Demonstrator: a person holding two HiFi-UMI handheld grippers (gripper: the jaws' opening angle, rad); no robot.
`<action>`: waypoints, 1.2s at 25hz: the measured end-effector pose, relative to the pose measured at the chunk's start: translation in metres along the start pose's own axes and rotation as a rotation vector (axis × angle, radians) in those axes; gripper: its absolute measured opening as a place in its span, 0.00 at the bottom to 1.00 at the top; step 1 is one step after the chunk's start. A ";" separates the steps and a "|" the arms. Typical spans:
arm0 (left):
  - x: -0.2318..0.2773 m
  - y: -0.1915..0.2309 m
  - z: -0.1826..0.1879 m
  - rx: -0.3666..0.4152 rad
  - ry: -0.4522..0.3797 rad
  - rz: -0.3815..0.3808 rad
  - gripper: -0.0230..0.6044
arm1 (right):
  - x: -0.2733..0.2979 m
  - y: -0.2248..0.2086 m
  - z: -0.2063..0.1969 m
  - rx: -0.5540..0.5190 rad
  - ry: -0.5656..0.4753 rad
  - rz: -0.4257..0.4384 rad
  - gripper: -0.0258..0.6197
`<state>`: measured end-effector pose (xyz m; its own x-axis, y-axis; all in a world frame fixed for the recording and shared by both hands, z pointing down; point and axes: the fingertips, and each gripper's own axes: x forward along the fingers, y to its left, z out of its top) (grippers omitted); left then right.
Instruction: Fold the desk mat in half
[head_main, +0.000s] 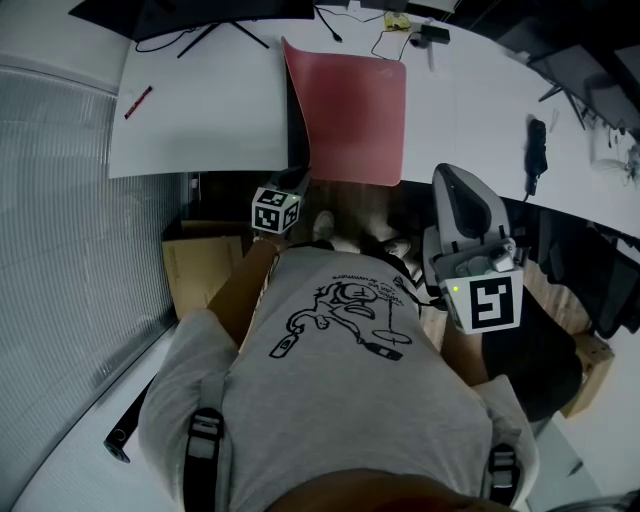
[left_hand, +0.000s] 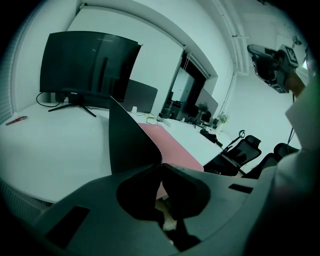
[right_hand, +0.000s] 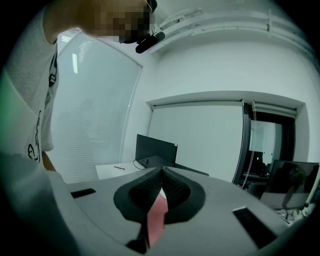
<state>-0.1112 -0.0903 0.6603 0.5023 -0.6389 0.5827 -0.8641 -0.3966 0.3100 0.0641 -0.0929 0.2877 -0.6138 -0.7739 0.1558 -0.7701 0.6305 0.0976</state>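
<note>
The desk mat is pink on top and dark underneath, and lies on the white desk. Its left side is lifted into an upright flap. My left gripper is shut on the mat's near left corner at the desk's front edge. In the left gripper view the dark underside rises from the jaw tips of the left gripper, with pink surface to the right. My right gripper hangs off the desk beside my chest, apart from the mat. The right gripper is shut; pink shows through the gap below its tips.
A monitor stands at the back of the desk, a red pen lies at the left, and cables lie behind the mat. A black object lies at the right. A cardboard box sits under the desk. Office chairs stand beyond.
</note>
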 end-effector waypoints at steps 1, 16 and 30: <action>0.001 -0.002 0.000 0.001 0.000 -0.001 0.09 | -0.001 -0.001 0.000 0.000 0.000 0.000 0.05; 0.008 -0.015 0.003 0.009 0.003 0.008 0.09 | -0.009 -0.014 -0.001 0.002 -0.005 0.005 0.05; 0.018 -0.025 0.005 0.014 0.012 -0.003 0.09 | -0.012 -0.026 -0.004 0.005 0.001 0.000 0.05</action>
<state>-0.0801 -0.0954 0.6592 0.5048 -0.6299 0.5903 -0.8618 -0.4078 0.3017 0.0917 -0.1000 0.2876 -0.6135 -0.7739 0.1569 -0.7710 0.6300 0.0928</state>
